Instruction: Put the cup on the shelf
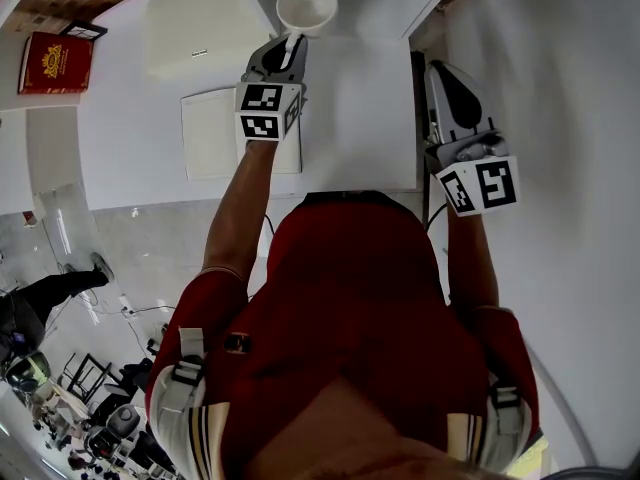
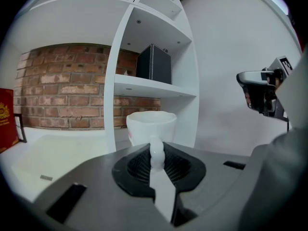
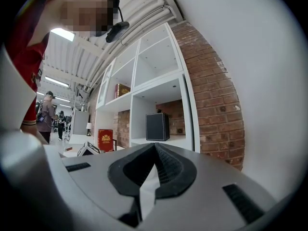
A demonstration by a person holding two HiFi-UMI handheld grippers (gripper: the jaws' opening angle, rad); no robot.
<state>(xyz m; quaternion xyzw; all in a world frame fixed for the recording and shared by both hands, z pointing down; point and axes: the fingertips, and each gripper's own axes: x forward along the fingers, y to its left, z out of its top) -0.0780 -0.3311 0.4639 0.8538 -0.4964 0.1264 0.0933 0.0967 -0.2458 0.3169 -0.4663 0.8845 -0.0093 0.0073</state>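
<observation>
From the head view, the left gripper (image 1: 292,43) reaches forward over the white table (image 1: 360,118). The white cup (image 1: 307,8) sits just beyond its jaw tips. The cup's round mouth faces up at the camera. Its handle (image 1: 293,38) points back toward the person and runs into the jaws. The right gripper (image 1: 438,70) hangs well apart to the right, beside the table's edge and against the pale wall. A red book (image 1: 55,63) lies far to the left.

In the left gripper view, the jaws are clamped on the cup's handle (image 2: 157,154), which stands as a narrow white loop between the two dark pads. The cup (image 2: 151,126) is straight ahead of the tips. It is upright, with its long axis vertical, its rim on top and its handle toward the camera. It is in front of the lowest compartment of the white shelf unit (image 2: 111,81), just right of an upright divider. Its base is hidden behind the gripper body, so it may be resting on the surface or held just clear of it. A black box (image 2: 154,64) stands on the shelf board above the cup. The right gripper (image 2: 262,90) shows at the right edge.

In the right gripper view, the right gripper's (image 3: 155,148) jaws are closed tip to tip with nothing between them. They point toward the shelf unit (image 3: 185,100), where the black box (image 3: 158,126) stands in a compartment. The cup does not show in this view.
</observation>
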